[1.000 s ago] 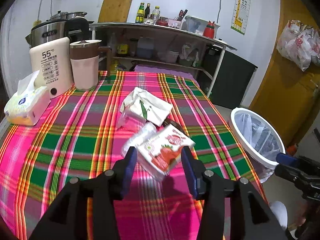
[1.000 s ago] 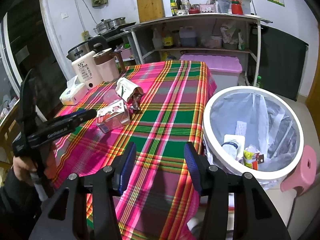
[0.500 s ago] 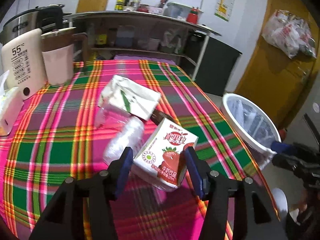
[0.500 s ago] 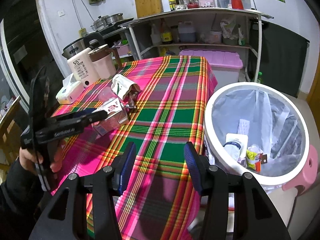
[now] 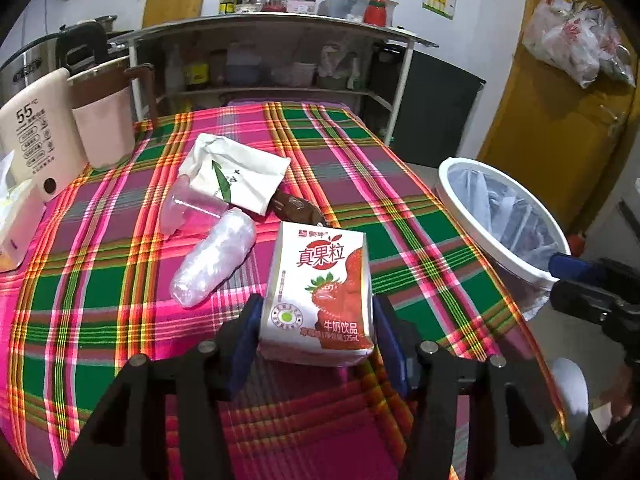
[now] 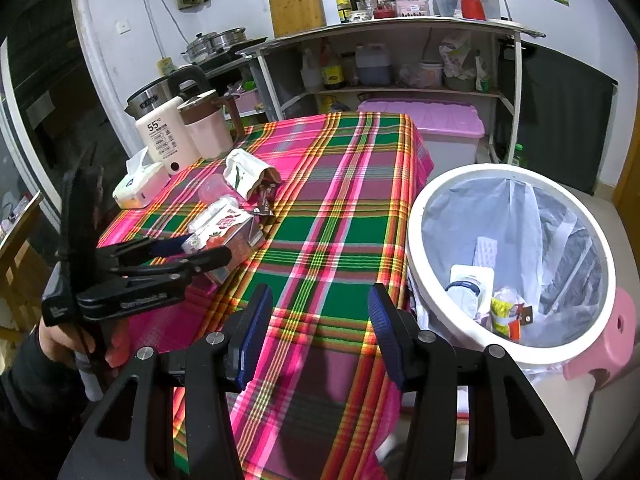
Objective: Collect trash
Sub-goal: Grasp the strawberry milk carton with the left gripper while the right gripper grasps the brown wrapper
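A strawberry milk carton (image 5: 320, 292) lies on the plaid tablecloth (image 5: 100, 288). My left gripper (image 5: 316, 328) straddles it, a blue pad close beside each side; I see no squeeze, so it stands open. In the right wrist view the same carton (image 6: 224, 232) sits between the left gripper's fingers (image 6: 200, 256). Behind it lie a crumpled clear plastic cup (image 5: 216, 264), a clear cup (image 5: 184, 208), a white paper bag (image 5: 236, 176) and a brown wrapper (image 5: 296, 208). My right gripper (image 6: 318, 320) hangs open and empty over the table's edge, next to the white bin (image 6: 414, 240).
The lined bin (image 5: 460, 200) stands at the table's right and holds several pieces of trash. A pink stool (image 6: 616, 332) is beside it. A white kettle (image 5: 32, 136), a pink jug (image 5: 104, 124) and a tissue pack (image 5: 16, 220) stand at the table's far left.
My left gripper moved forward and down, its jaws widened, and the carton now lies between them instead of ahead of them. The right gripper stayed put.
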`<state>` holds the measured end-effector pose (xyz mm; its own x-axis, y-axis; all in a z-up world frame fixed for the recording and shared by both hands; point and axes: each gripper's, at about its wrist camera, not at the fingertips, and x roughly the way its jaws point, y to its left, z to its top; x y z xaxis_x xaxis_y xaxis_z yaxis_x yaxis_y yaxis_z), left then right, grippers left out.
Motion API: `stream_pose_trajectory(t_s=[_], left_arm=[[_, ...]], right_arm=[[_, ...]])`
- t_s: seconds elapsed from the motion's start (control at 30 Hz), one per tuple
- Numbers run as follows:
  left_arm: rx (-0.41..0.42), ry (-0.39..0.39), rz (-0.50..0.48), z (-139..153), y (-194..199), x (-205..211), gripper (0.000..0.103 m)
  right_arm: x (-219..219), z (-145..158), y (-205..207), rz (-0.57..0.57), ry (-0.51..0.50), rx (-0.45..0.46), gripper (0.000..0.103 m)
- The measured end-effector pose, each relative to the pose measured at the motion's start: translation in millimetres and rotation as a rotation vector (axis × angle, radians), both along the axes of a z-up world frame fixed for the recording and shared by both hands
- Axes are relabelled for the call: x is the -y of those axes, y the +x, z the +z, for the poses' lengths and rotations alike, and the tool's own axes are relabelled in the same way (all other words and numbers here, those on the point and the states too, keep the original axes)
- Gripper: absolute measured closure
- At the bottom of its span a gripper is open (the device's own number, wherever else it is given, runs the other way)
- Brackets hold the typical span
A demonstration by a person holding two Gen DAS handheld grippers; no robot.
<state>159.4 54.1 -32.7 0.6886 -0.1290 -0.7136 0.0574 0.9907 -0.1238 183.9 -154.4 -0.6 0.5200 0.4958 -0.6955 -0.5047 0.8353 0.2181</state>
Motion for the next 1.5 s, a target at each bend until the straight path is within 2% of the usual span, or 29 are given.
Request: stream_pose_trajectory(t_s=[0.37, 0.7, 0.77, 0.9, 1.0, 1.5], left_arm=[[0.053, -0.042, 0.124, 7.9, -32.0, -18.6, 0.047], [0.076, -0.047, 0.246, 9.8, -48.9, -54.8, 0.047], [0.081, -0.052, 0.257, 10.0, -50.8, -60.2, 0.047], [0.086, -0.061, 0.273, 9.3, -53.2, -68.4, 0.047], [0.090, -0.069, 0.281, 8.8, -54.4, -73.6, 0.047], [0.091, -0.095, 0.283, 4.7, -52.9, -84.1, 0.047]], right_arm=[[-10.9, -2.6, 4.3, 0.020, -0.002, -0.033, 0.052], [-52.2, -3.9, 19.7, 0.076, -0.019, -0.044, 0.052], [-62.9, -4.8, 24.4, 0.093, -0.020, -0.039, 0.053], [-81.1, -9.4, 36.9, 0.115, -0.033, -0.048, 0.061], [-95.0, -14.2, 47.8, 0.125, -0.045, -0.058, 0.064], [-135.9, -39.2, 99.2, 0.129, -0.078, -0.100, 0.068]])
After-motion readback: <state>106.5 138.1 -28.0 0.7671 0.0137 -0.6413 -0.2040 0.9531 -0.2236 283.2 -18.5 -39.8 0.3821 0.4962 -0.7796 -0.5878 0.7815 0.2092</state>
